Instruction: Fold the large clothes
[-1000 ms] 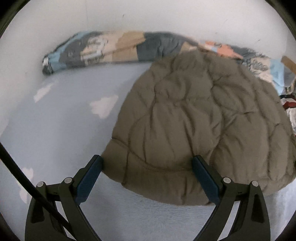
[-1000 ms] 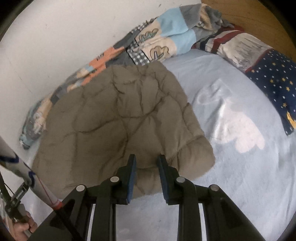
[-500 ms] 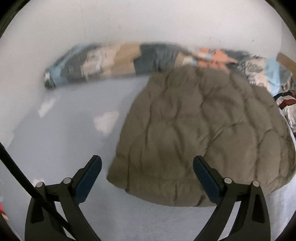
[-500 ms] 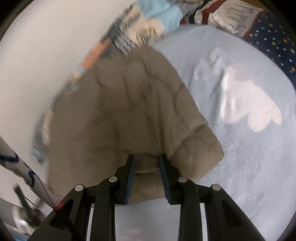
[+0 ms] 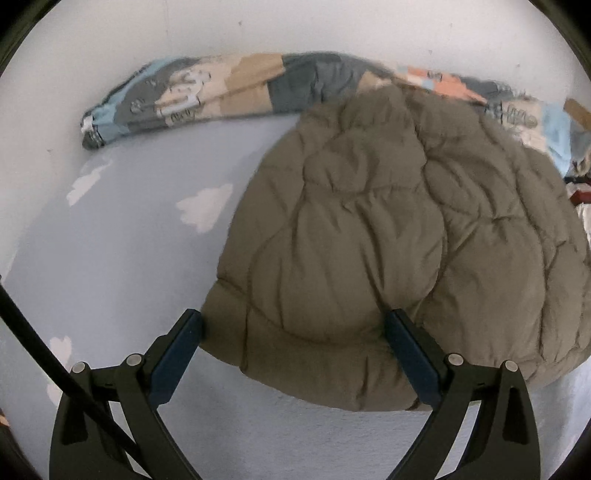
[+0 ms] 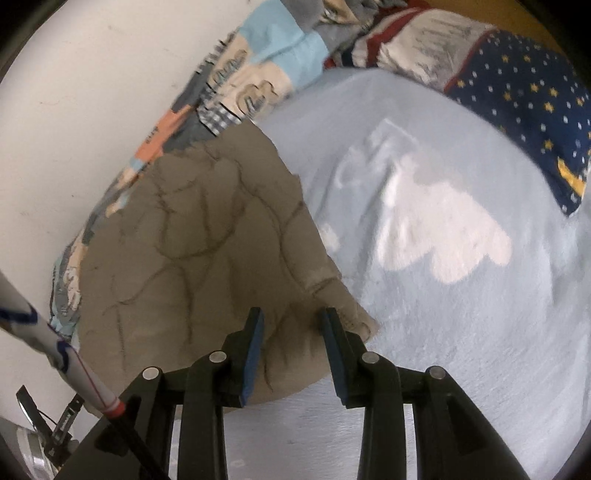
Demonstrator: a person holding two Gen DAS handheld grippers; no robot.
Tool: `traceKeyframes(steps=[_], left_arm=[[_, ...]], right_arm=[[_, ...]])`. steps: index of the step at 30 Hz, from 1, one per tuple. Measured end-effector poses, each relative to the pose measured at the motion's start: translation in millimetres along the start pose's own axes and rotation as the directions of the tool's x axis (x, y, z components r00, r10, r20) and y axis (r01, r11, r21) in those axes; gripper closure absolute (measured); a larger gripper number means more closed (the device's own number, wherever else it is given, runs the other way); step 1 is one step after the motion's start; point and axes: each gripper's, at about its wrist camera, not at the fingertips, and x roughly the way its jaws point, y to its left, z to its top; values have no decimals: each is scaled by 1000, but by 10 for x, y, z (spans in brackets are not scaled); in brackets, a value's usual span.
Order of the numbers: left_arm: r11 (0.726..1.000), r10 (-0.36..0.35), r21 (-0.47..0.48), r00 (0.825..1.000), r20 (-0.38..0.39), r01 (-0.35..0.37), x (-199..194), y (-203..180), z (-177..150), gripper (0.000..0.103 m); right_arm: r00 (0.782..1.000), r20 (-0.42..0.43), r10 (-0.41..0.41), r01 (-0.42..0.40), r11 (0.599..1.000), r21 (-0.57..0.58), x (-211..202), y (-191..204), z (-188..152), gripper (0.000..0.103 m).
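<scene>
An olive quilted puffer jacket [image 5: 388, 221] lies spread on the light blue bed sheet [image 5: 129, 258]. My left gripper [image 5: 293, 314] stands wide open, its fingers straddling the jacket's near left corner without pinching it. In the right wrist view the same jacket [image 6: 192, 236] fills the left half. My right gripper [image 6: 292, 312] hangs over the jacket's near right corner, and its jaws are opening. Wrinkled fabric lies loose between its dark blue pads [image 6: 255, 343].
A rolled patchwork blanket [image 5: 221, 88] runs along the white wall [image 5: 295, 26] behind the jacket. A star-patterned navy pillow [image 6: 528, 107] lies at the far right. The sheet [image 6: 461, 295] with white cloud prints extends right of the jacket. A white cable [image 6: 44, 332] crosses at lower left.
The right gripper's jaws have widened and its view has rolled; the bunched jacket corner between them now lies looser. The left gripper drew back briefly, then returned over the jacket's corner.
</scene>
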Motion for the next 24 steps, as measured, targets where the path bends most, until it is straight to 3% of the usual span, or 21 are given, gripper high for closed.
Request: traceKeyframes(steps=[3, 6, 8, 10, 15, 18, 20, 22, 24], left_arm=[[1000, 3, 8, 1000, 2, -4, -20, -8, 8, 4], [1000, 31, -1, 996, 84, -31, -205, 32, 71, 4], [999, 36, -27, 990, 135, -33, -346, 98, 127, 4], [998, 35, -65, 987, 155, -26, -426, 202, 160, 4], [996, 24, -83, 997, 78, -17, -256, 254, 118, 4], [997, -38, -66, 999, -30, 36, -33, 201, 62, 4], [992, -77, -100, 995, -56, 71, 3, 237, 60, 4], [984, -117, -139, 992, -46, 110, -71, 301, 130, 4], [965, -160, -203, 986, 38, 164, -280, 458, 216, 4]], right_arm=[[999, -18, -27, 26, 1000, -14, 101, 21, -24, 67], [998, -23, -58, 57, 997, -47, 159, 68, -38, 67], [995, 9, -96, 96, 993, -74, 66, 159, -49, 65], [994, 71, -80, 88, 989, -120, -89, 319, -68, 64], [994, 106, 12, 13, 973, -233, -242, 655, -175, 61], [998, 59, 19, -4, 969, -246, -117, 704, -245, 59], [1000, -9, 2, -4, 971, -239, 62, 686, -285, 55], [999, -50, -1, -11, 973, -231, 170, 647, -304, 54], [999, -42, 19, -28, 978, -207, 123, 626, -273, 54]])
